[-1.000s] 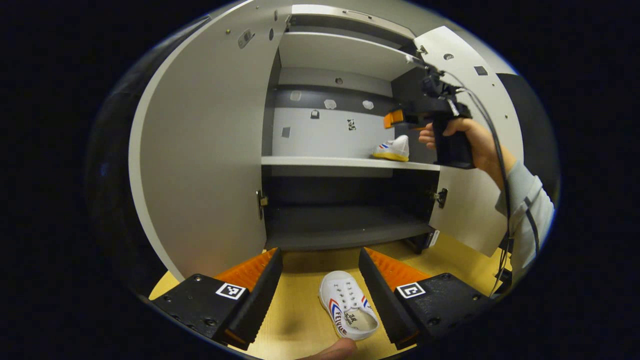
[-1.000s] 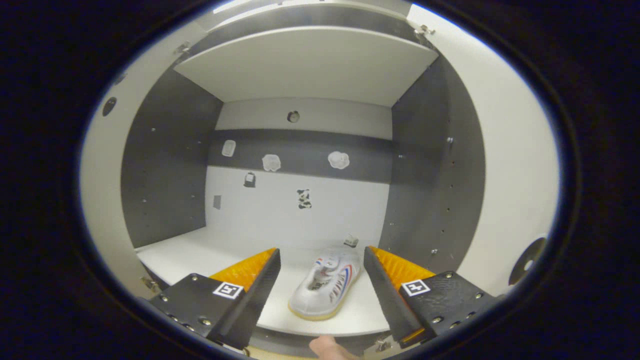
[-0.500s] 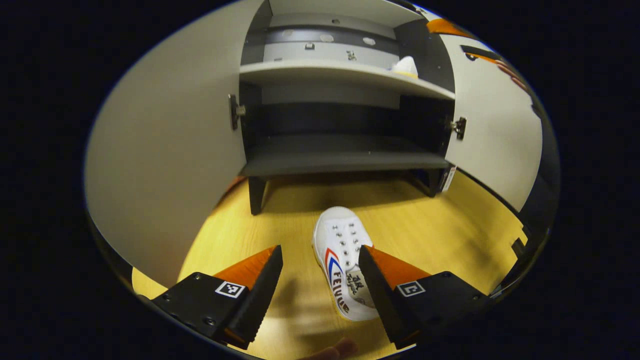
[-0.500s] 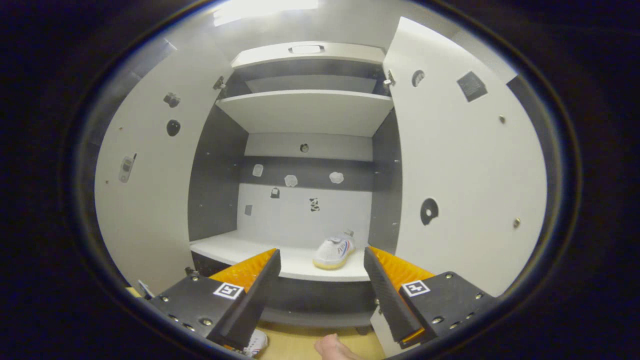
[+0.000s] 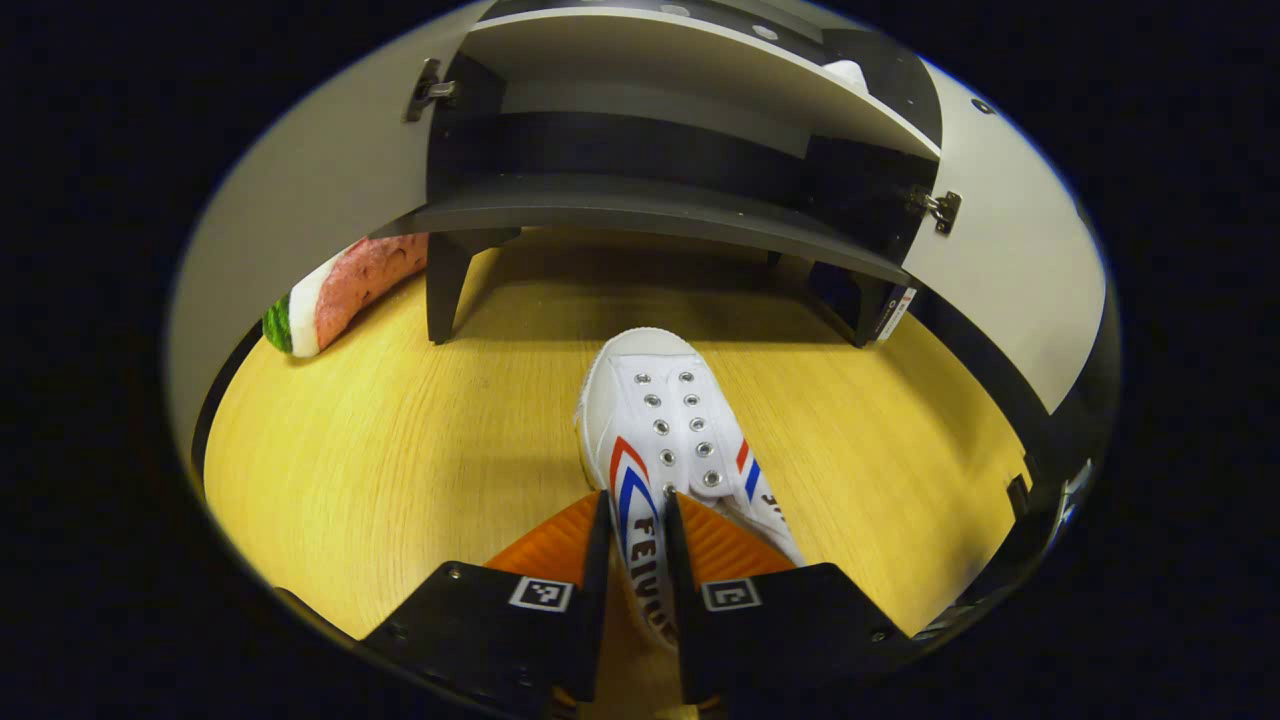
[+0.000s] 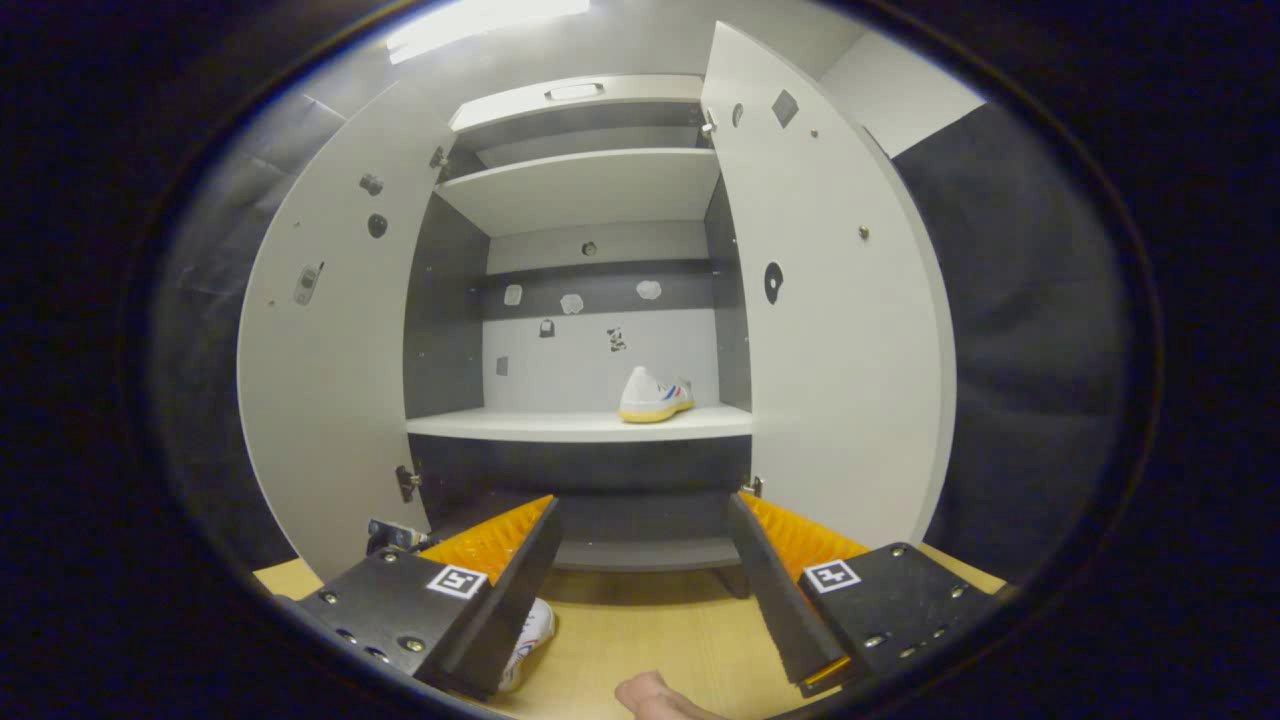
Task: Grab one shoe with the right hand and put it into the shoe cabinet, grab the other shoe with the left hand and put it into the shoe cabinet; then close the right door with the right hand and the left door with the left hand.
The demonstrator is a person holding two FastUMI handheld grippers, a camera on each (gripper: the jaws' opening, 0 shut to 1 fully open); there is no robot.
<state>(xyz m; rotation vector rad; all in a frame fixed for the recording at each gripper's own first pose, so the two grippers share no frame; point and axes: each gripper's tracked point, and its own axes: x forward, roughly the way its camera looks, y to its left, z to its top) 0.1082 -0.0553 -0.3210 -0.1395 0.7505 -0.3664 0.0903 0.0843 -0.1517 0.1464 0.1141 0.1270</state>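
Note:
A white shoe (image 5: 660, 430) with red and blue stripes lies on the wooden floor (image 5: 400, 430) in front of the shoe cabinet (image 5: 640, 215), toe toward it. My left gripper (image 5: 635, 560) is shut on the shoe's left side wall near the heel. The other white shoe (image 6: 652, 395) stands on the cabinet's middle shelf (image 6: 560, 426), right of centre. Back from the cabinet, my right gripper (image 6: 640, 560) is open with nothing between its fingers. Both doors, left (image 6: 320, 380) and right (image 6: 830, 330), stand wide open. The floor shoe (image 6: 530, 635) peeks out by the right gripper's left finger.
A watermelon-slice toy (image 5: 335, 295) lies on the floor left of the cabinet, under the left door. The cabinet stands on short dark legs (image 5: 445, 285). A thumb tip (image 6: 655, 695) shows at the bottom of the right gripper view.
My left gripper dropped to the floor shoe and shut on its side. My right gripper pulled back out of the cabinet, leaving the other shoe on the shelf.

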